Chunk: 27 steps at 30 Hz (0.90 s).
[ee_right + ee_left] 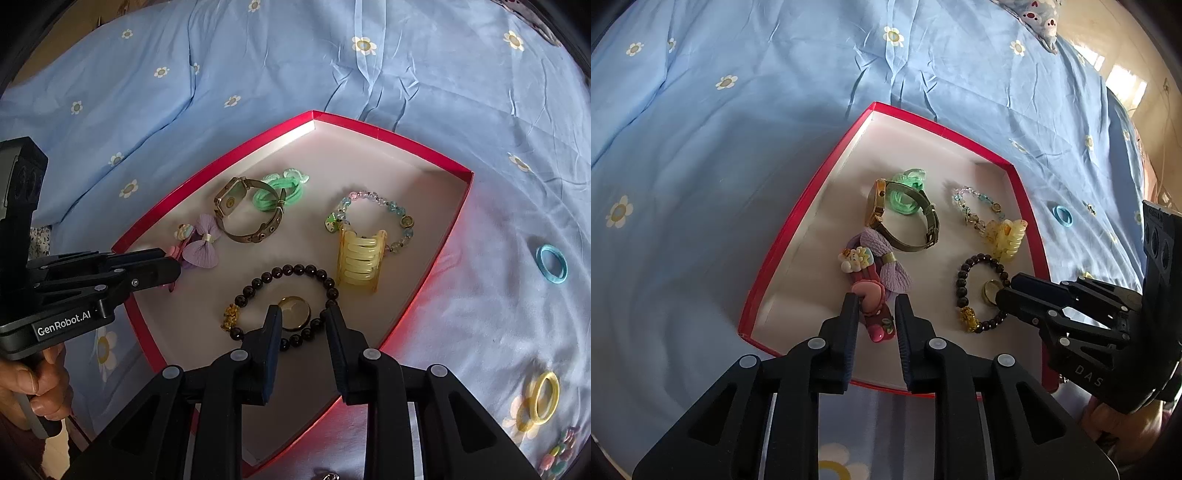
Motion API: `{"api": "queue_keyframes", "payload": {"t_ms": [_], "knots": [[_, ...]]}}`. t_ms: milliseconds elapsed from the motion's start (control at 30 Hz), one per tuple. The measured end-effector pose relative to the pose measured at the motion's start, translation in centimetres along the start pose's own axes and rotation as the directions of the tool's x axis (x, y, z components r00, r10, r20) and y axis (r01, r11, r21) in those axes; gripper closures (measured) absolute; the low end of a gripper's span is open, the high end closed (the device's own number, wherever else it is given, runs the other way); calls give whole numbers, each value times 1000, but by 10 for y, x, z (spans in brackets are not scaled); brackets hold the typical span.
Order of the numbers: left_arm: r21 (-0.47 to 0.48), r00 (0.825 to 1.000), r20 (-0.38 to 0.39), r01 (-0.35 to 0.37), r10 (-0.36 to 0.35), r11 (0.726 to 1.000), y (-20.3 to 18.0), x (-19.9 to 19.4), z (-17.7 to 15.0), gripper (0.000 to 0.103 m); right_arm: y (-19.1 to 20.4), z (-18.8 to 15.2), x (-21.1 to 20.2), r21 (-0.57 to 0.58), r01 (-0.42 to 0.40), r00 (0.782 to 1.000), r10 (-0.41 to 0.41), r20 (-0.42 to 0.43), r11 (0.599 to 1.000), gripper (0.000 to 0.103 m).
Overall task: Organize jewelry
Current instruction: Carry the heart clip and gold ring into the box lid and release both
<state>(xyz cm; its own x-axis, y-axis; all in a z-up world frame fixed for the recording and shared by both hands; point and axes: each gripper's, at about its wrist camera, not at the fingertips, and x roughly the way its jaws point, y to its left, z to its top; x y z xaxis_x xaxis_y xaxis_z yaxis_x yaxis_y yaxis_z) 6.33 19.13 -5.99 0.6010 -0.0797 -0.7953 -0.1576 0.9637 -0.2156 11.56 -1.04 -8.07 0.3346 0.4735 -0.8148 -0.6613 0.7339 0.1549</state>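
Observation:
A red box (783, 236) (448, 236) with a white floor lies on the blue bedsheet. In it lie a gold watch (882, 206) (236, 201), a green hair tie (905, 197) (280, 190), a purple bow (886, 258) (205, 242), a pink hair clip (875, 310), a crystal bracelet (971, 206) (373, 206), a yellow claw clip (1006, 236) (362, 260), a dark bead bracelet (964, 291) (284, 280) and a gold ring (990, 291) (295, 314). My left gripper (877, 302) (173, 269) is open around the pink clip. My right gripper (301, 317) (1004, 288) is open around the ring.
A blue hair ring (1062, 216) (552, 264) lies on the sheet right of the box. A yellow hair ring (543, 400) and a small pastel clip (557, 454) lie at the right near edge. A patterned pillow (1039, 16) is at the back.

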Motion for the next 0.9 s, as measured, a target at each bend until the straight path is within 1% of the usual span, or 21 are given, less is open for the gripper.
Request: {"api": "queue_keyframes", "payload": {"t_ms": [233, 333, 433, 500, 633, 667, 733, 767, 900], "knots": [[-3, 1000, 0, 1, -1, 1000, 0, -1, 0, 85, 1, 0, 1, -3, 7, 1000, -7, -3, 1000, 76], [-6, 1000, 10, 4, -4, 1000, 0, -5, -1, 82, 0, 0, 0, 10, -6, 1000, 6, 3, 1000, 76], [-4, 1000, 26, 4, -4, 1000, -2, -12, -1, 79, 0, -1, -9, 22, -18, 999, 18, 32, 1000, 76], [-2, 999, 35, 3, -3, 1000, -4, -16, 0, 75, -2, -2, -18, 33, -27, 998, 25, 58, 999, 76], [-8, 999, 53, 13, -12, 1000, -8, -25, 0, 71, -10, -7, -41, 73, -36, 993, 28, 111, 997, 76], [-10, 998, 58, 19, -19, 1000, -9, -28, -1, 68, -15, -10, -49, 89, -37, 992, 26, 125, 995, 74], [-11, 998, 63, 29, -28, 1000, -13, -31, -3, 64, -26, -19, -62, 124, -30, 989, 12, 146, 992, 58], [-8, 997, 64, 38, -38, 999, -17, -32, -4, 62, -30, -24, -68, 141, -26, 988, 4, 154, 990, 56], [11, 996, 51, 67, -67, 998, -31, -33, -8, 61, -52, -44, -90, 212, -4, 985, -32, 167, 977, 55]]}}
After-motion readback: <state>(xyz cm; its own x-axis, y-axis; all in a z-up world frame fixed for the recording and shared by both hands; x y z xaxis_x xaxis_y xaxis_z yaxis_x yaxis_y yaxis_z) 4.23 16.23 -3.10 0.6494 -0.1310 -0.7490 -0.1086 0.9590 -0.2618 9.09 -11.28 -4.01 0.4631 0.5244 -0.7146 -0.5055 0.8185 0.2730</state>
